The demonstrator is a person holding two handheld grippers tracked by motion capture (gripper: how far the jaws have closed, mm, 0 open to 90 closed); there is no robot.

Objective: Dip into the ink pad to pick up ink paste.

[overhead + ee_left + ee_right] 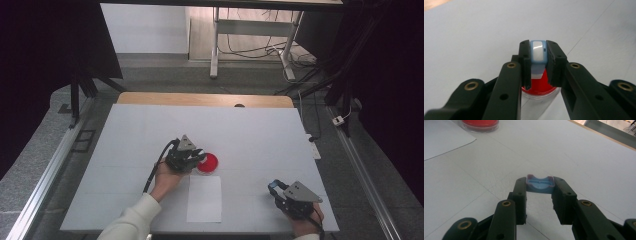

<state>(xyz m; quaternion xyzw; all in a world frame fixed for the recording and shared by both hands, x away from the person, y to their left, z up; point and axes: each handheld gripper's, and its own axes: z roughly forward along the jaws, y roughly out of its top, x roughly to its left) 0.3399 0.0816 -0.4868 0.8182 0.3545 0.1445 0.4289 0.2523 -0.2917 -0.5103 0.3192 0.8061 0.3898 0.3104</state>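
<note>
Your left tongs (537, 62) pinch a blue-and-white stamp (538, 53) over the red ink pad (207, 162); your right tongs (540, 188) pinch its blue cap (540, 184).

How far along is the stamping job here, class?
Done: the blue cap is off, held in the right gripper. In hand: the left gripper grips the stamp over the red ink pad. Left: the white paper looks blank, so nothing appears printed yet.
</note>
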